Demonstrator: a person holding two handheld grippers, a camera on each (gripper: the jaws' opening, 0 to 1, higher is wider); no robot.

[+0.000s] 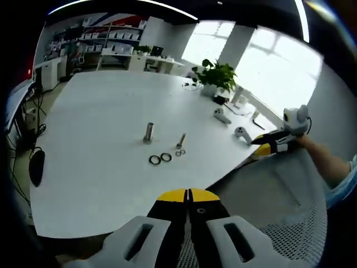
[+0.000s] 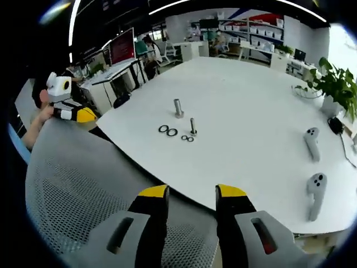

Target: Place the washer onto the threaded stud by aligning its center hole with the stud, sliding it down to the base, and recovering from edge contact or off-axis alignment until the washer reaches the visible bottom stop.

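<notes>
With the left claw [image 1: 188, 194] pressed together and the right claw [image 2: 192, 193] spread and empty, reach first for a washer [image 2: 163, 129] lying on the counter [image 2: 245, 111] just beside the upright threaded stud [image 2: 193, 125], gripping its rim.

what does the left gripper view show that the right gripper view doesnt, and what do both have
Left gripper view: its own yellow-tipped gripper with jaws shut, and a black object past the table's edge.

Right gripper view: its own gripper with jaws open, and a red screen.

Both: the white table, two upright metal studs, dark rings, grey mesh chair back, potted green plant.
</notes>
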